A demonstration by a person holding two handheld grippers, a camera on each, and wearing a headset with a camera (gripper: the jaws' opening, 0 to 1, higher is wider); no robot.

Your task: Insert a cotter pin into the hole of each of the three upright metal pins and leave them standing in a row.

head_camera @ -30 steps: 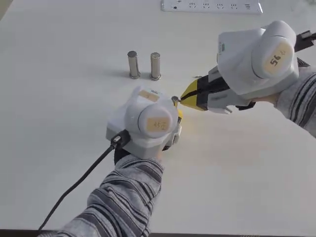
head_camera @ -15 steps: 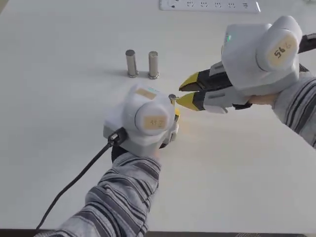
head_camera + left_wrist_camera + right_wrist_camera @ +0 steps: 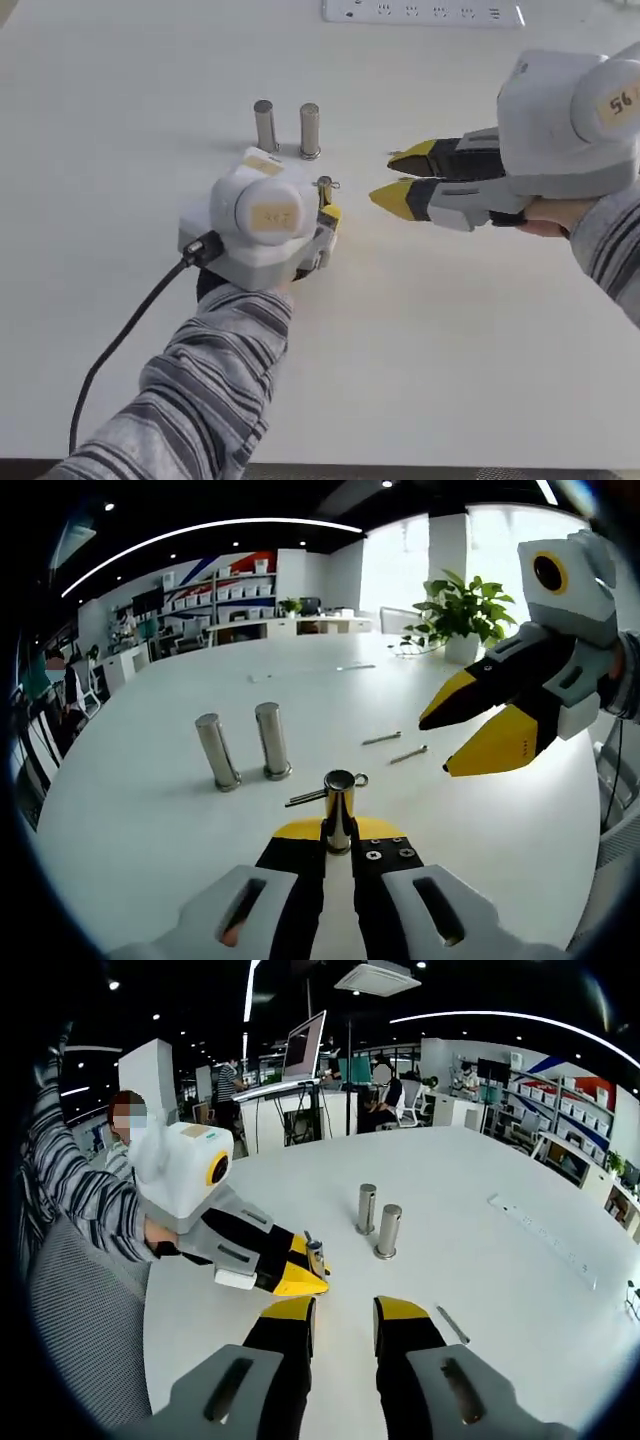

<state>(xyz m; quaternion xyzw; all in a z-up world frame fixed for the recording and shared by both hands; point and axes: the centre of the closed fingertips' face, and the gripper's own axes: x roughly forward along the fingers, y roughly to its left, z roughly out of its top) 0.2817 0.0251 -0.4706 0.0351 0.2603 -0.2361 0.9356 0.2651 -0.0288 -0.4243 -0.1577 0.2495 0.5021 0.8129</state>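
Left gripper (image 3: 325, 213), on a striped-sleeved arm (image 3: 215, 380) from below, clamped around an upright metal pin (image 3: 339, 800); right gripper (image 3: 395, 175) level to its right, yellow jaw tips parted, aimed toward it.

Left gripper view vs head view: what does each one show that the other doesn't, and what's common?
Left gripper view: a potted plant and shelves in the background.
Head view: a power strip, the cable off the left hand-held gripper, and a striped sleeve.
Both: two free upright pins, the third pin clamped in the left jaws with a cotter pin through it, and the open right hand-held gripper.
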